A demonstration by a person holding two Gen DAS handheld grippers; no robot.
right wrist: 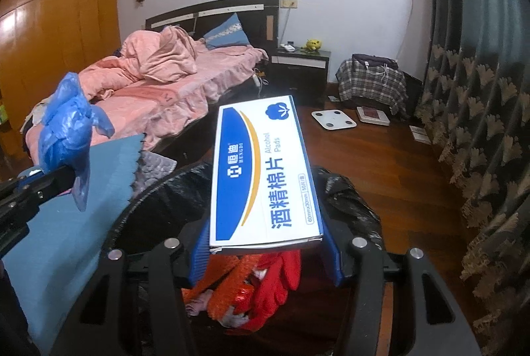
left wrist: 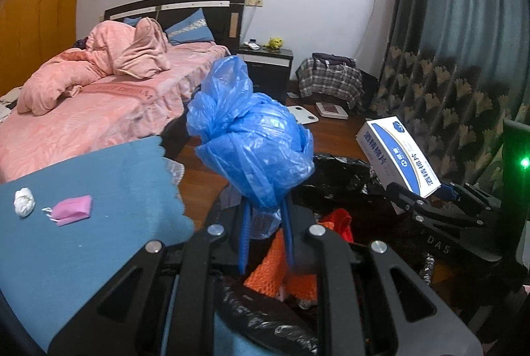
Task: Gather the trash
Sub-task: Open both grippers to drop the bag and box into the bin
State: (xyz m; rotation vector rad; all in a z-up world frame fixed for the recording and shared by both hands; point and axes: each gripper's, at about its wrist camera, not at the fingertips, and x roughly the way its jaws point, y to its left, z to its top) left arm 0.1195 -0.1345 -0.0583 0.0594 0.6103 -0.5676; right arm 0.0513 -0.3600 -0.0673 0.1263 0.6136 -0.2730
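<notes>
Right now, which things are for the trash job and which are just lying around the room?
For the job:
- blue plastic bag, in the left hand-held gripper
- alcohol pads box, in the right hand-held gripper
- black-lined bin
- white wad
- pink mask

Just lying about:
- bathroom scale
- plaid bag
- yellow toy

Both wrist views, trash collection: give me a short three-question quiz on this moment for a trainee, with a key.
1. True or false: the left gripper is shut on the blue plastic bag.
2. What does the right gripper hold? A) a pink mask B) a box of alcohol pads C) a white scale
3. Name the two small items lying on the blue cloth.

Key:
1. True.
2. B, the box of alcohol pads.
3. A white wad and a pink mask.
</notes>
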